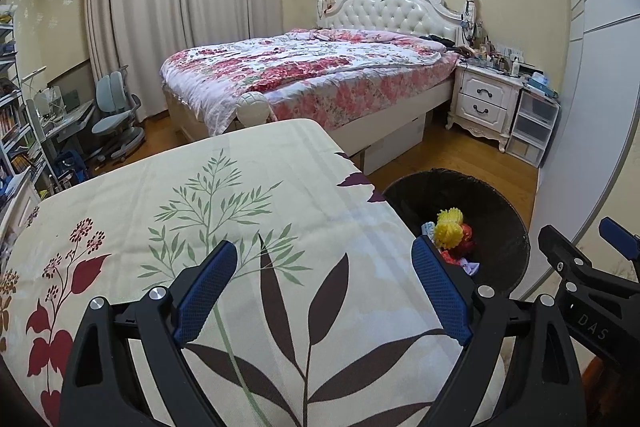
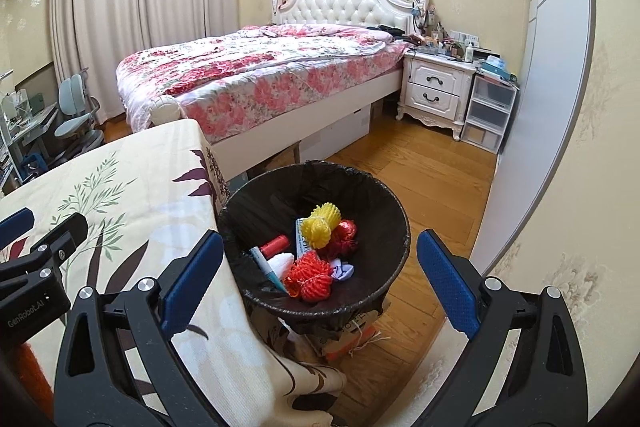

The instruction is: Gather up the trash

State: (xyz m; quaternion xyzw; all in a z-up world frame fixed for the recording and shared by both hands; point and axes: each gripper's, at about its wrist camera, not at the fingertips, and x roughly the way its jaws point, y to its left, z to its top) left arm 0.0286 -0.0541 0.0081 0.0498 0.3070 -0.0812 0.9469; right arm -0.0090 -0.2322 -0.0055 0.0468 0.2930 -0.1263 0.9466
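Both tongs spread wide and empty, left tongs [image 1: 324, 291], right tongs [image 2: 320, 283], bin [image 2: 360, 183] base hidden.

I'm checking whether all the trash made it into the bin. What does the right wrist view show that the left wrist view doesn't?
Only the right wrist view shows the whole inside of the bin: a red foam net, a red cylinder, a marker pen and white crumpled paper, plus the clutter under the bin. Only the left wrist view shows most of the tablecloth, with no loose trash on the visible part, and the bookshelf. Both show the yellow foam net, the bed, and both grippers open and empty: left gripper, right gripper.
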